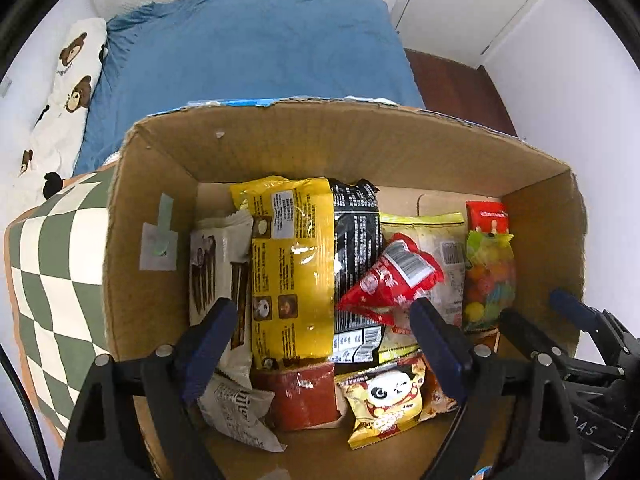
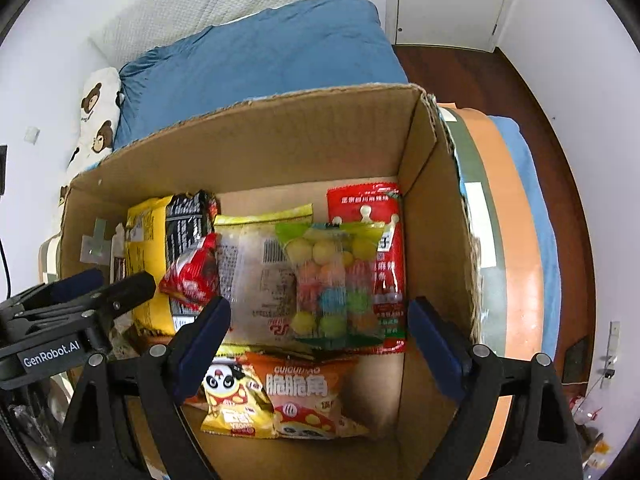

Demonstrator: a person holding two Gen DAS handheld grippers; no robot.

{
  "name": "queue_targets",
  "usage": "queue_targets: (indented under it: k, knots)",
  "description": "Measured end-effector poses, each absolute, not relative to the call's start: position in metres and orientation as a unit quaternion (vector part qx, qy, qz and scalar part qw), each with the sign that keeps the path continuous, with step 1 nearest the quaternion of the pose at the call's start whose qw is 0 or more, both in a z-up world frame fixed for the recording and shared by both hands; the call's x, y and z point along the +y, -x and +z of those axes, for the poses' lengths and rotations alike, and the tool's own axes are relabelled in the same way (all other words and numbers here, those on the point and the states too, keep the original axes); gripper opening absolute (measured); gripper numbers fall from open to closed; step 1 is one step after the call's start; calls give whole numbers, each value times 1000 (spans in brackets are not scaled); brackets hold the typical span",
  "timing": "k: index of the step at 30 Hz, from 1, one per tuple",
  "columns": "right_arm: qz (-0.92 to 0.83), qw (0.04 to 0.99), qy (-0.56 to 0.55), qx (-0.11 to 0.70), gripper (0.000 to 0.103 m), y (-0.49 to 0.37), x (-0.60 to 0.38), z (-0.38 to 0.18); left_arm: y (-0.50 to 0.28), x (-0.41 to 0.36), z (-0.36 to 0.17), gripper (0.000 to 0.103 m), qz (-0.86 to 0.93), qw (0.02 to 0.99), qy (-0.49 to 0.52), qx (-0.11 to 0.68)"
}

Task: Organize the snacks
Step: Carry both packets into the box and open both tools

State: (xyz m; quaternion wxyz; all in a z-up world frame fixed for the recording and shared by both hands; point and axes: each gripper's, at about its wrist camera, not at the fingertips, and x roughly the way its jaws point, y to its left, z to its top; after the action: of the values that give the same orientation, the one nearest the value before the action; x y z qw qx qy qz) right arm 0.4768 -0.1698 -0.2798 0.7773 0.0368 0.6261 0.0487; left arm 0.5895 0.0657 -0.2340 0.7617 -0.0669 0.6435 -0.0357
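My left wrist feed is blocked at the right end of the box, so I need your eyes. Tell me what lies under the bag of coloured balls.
Observer: A flat red packet lies under the bag of coloured balls, close beside the right wall of the box. Its top and right edge stick out.
Operator: Now report what the panda packet rests on.
Observer: The panda packet overlaps one end of an orange bag printed with large white characters.
Operator: Say whether any floor is free there.
Observer: Yes, bare cardboard shows to the right of the orange bag, in the near right corner.
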Motion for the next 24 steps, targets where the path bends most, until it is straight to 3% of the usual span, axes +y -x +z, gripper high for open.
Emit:
queue_targets:
  k: [24]
  knots:
    - [53,837,-23,544,92,-378,-172,-220,-473,71,-156,88,-15,852,26,523]
